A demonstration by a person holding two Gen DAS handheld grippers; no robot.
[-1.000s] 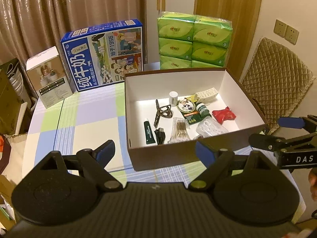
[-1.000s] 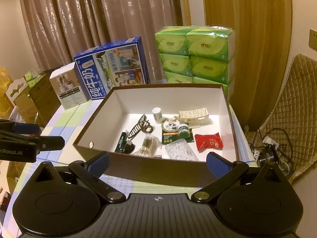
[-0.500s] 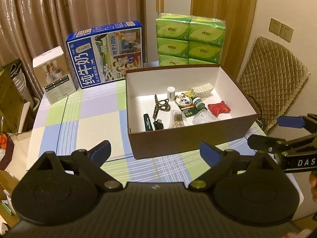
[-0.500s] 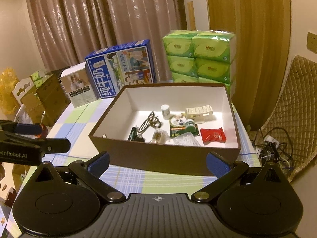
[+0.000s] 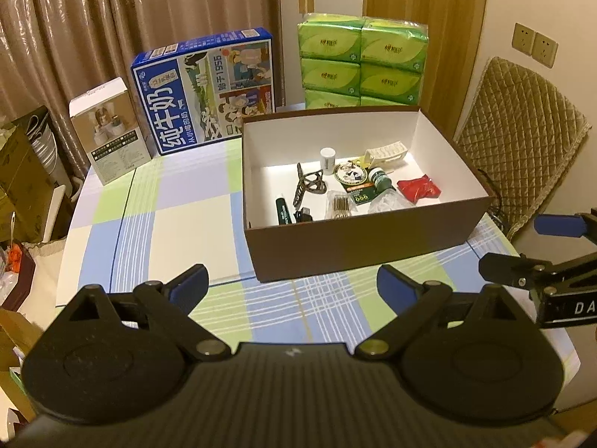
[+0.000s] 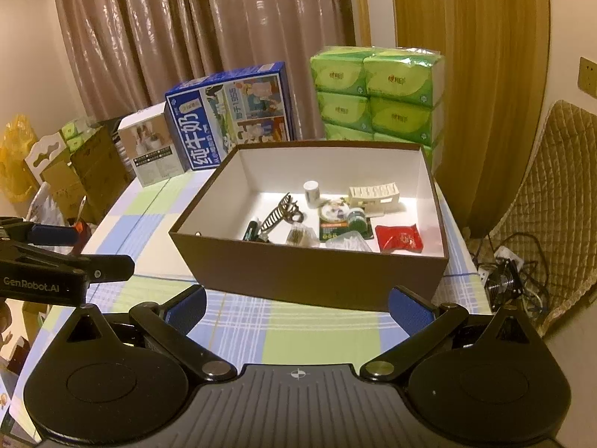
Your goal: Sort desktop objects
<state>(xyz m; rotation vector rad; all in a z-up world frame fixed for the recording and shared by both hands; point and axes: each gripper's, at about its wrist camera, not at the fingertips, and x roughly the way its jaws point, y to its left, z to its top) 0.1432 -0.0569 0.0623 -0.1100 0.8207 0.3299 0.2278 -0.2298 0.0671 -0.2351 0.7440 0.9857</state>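
Both hand-held grippers hang short of a brown cardboard box [image 5: 358,246] at frame centre, on a table [image 5: 156,231] under a smooth pastel checked cloth. The left gripper [image 5: 293,289] has just been opening its jaws, nothing between them; the right gripper [image 6: 296,308] stands wide and empty too. By the look of it the sorting is nearly finished or between picks: the small items already lie on the box's white floor, among them a dark toothed hair claw [image 5: 308,186], a crinkly red packet [image 5: 418,189], a white cylindrical bottle [image 5: 327,159], a dark green tube [image 5: 282,211] and a ridged cream clip [image 5: 386,153]. A next move would need something loose to pick, and none shows. Glossy green tissue packs [image 5: 362,63] and a blue milk carton [image 5: 205,91] stand at upper centre.
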